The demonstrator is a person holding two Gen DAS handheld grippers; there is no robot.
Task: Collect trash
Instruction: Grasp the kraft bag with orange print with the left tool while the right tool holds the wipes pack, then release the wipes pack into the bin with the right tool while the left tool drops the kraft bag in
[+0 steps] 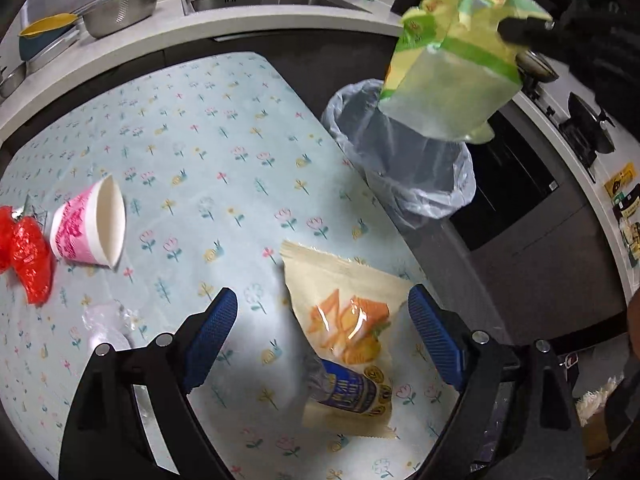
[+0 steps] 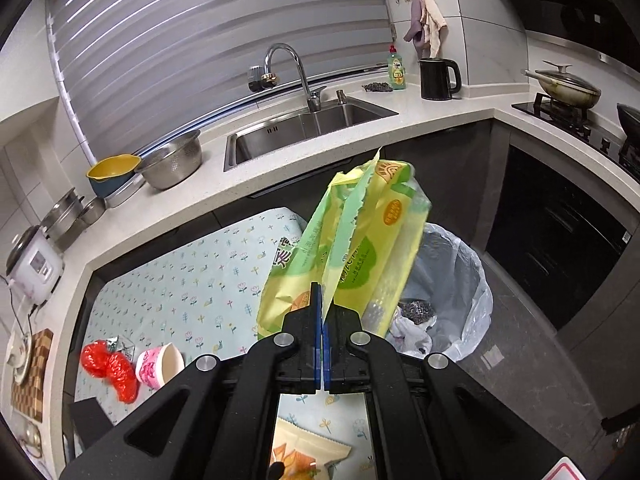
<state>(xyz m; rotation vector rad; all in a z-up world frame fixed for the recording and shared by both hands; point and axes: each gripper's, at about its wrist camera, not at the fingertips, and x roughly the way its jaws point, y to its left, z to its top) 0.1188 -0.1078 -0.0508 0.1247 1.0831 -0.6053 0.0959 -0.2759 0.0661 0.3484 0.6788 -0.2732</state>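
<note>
While the green wrapper (image 2: 352,240) is pinched in the right gripper (image 2: 321,300) above the bin (image 2: 472,280) | left gripper (image 1: 320,336) spread wide over the beige packet (image 1: 344,320) | risk: wrapper released off-centre could be caught on the near rim.

A kitchen corner is shown: a pale counter (image 2: 420,118) with a steel sink (image 2: 304,128) and tap (image 2: 298,68), a shuttered window (image 2: 220,40), dark cabinets (image 2: 560,232), a grey floor (image 2: 532,340), and a floral-clothed desk (image 1: 224,152).
</note>
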